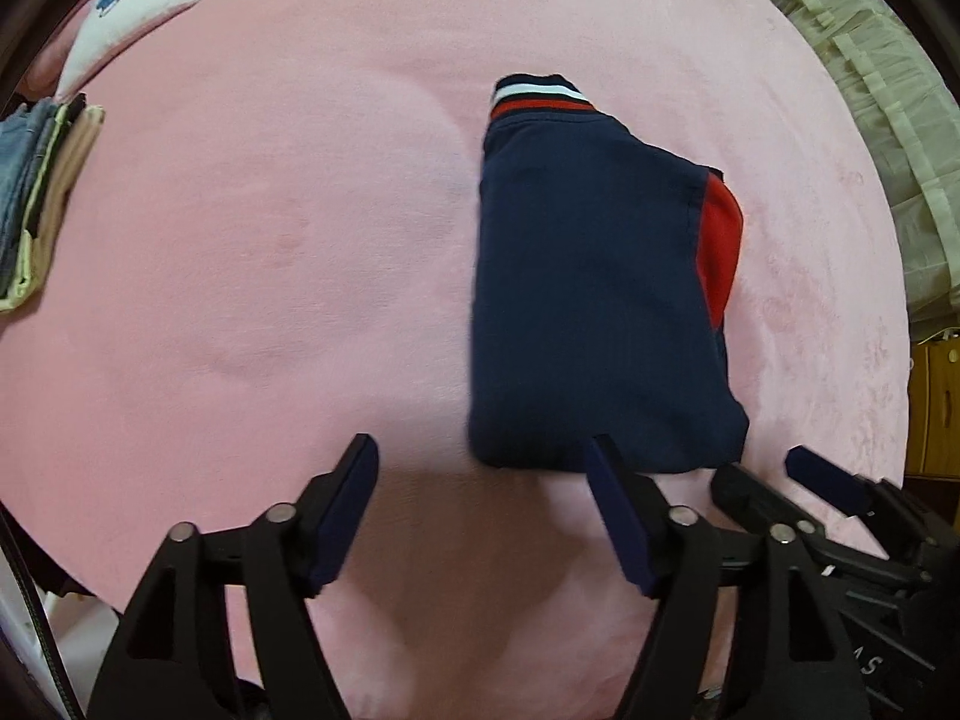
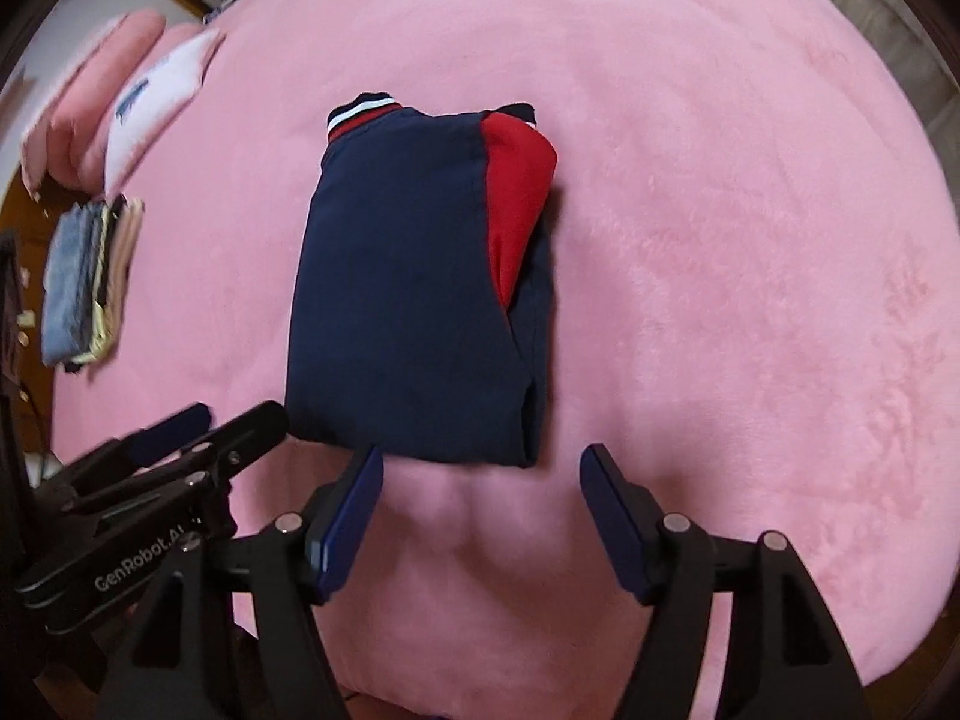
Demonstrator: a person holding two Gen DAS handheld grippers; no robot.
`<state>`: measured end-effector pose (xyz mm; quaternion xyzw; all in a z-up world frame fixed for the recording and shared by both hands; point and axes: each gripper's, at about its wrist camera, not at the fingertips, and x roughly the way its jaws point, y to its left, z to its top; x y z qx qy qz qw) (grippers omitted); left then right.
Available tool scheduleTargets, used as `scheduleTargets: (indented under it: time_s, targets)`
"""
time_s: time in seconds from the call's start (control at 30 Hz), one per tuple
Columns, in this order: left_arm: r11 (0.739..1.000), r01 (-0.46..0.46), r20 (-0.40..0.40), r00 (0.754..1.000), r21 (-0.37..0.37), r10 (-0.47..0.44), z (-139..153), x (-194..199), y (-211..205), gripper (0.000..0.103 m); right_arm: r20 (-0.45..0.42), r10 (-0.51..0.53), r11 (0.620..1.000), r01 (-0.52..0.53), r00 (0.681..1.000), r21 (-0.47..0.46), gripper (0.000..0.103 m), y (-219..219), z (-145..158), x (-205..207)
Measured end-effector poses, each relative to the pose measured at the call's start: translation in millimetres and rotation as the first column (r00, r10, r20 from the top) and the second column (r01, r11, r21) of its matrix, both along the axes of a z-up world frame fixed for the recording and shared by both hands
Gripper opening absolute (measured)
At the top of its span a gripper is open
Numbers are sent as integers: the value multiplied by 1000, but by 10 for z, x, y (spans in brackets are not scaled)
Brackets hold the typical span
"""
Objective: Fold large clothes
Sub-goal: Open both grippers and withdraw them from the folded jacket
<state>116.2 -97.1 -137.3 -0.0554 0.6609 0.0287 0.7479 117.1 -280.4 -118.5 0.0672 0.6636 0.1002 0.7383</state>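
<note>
A navy garment [image 1: 588, 300] with a red panel and a red, white and navy striped cuff lies folded into a compact rectangle on the pink bed cover [image 1: 270, 240]. It also shows in the right wrist view [image 2: 414, 300]. My left gripper [image 1: 480, 462] is open and empty, just in front of the garment's near edge, its right finger at that edge. My right gripper [image 2: 480, 468] is open and empty, just in front of the same near edge. Each gripper shows in the other's view, the right one [image 1: 774, 474] and the left one [image 2: 234, 414].
A stack of folded clothes [image 1: 42, 204] lies at the left edge of the bed, also in the right wrist view [image 2: 90, 282]. A white pillow [image 1: 144, 6] and pink pillows [image 2: 90, 96] lie far left. Cream curtains [image 1: 870, 90] and wooden furniture [image 1: 936, 402] stand right.
</note>
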Motion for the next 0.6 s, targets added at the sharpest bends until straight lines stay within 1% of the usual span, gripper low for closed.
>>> scheduleTargets:
  time_s: [0.07, 0.13, 0.2, 0.4, 0.6]
  targets:
    - [1000, -1, 10, 1000, 4, 1, 65, -23, 63, 80, 2, 7, 1000, -7, 1000, -15, 71, 42, 45, 19]
    - [1000, -8, 21, 1000, 4, 8, 129, -32, 115, 82, 3, 14, 1000, -14, 1000, -19, 75, 95, 90, 52]
    - [1000, -13, 33, 999, -6, 13, 192, -52, 150, 82, 5, 22, 999, -22, 1000, -25, 78, 107, 128, 73]
    - [999, -31, 59, 998, -21, 32, 280, -52, 178, 82, 6, 39, 998, -39, 999, -46, 80, 93, 195, 98]
    - [999, -26, 58, 998, -32, 28, 299, -47, 161, 82, 9, 34, 998, -34, 999, -54, 82, 52, 240, 112]
